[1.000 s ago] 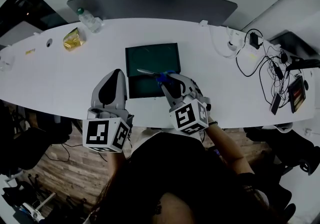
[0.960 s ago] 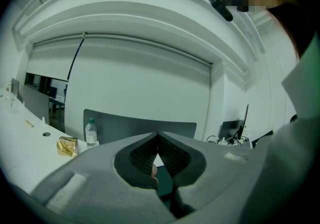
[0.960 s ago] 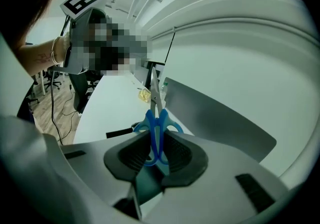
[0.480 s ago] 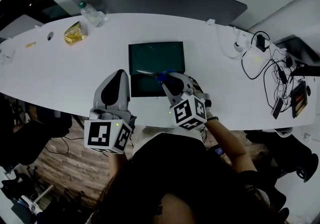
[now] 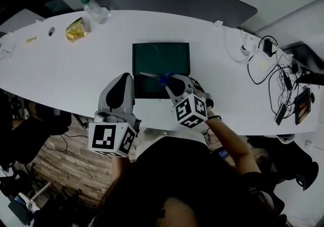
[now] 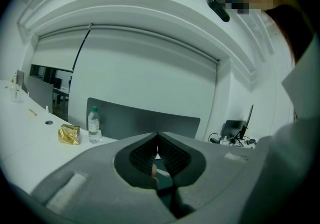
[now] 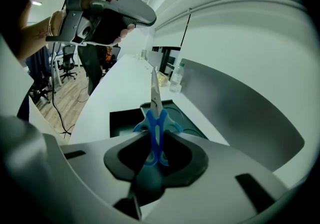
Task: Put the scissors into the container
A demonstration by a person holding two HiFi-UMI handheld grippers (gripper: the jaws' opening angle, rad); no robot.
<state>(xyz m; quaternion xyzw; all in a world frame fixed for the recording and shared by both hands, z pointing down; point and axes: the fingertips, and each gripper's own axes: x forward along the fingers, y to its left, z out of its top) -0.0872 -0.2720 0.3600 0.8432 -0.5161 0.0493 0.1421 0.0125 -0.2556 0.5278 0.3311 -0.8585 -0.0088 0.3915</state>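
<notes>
1. Right tool (image 7: 156, 143) clamped on the blue handles of the scissors (image 7: 151, 120); blades closed, pointing away from it.
2. Scissors over the near half of the dark container (image 5: 161, 59), tip toward its left side; touching the container floor or not, hard to tell from the head view.
3. Left tool (image 6: 158, 135): jaws look together at the tips, nothing gripped; held by the container's near-left corner, over the desk (image 5: 61, 69) edge.
4. Bottle (image 5: 93, 9) and yellow packet (image 5: 76, 30) at the desk's far left, well apart from the container.

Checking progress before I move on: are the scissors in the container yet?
Not in. The right gripper clamps the scissors by their blue handles, blades pointing out over the container.
</notes>
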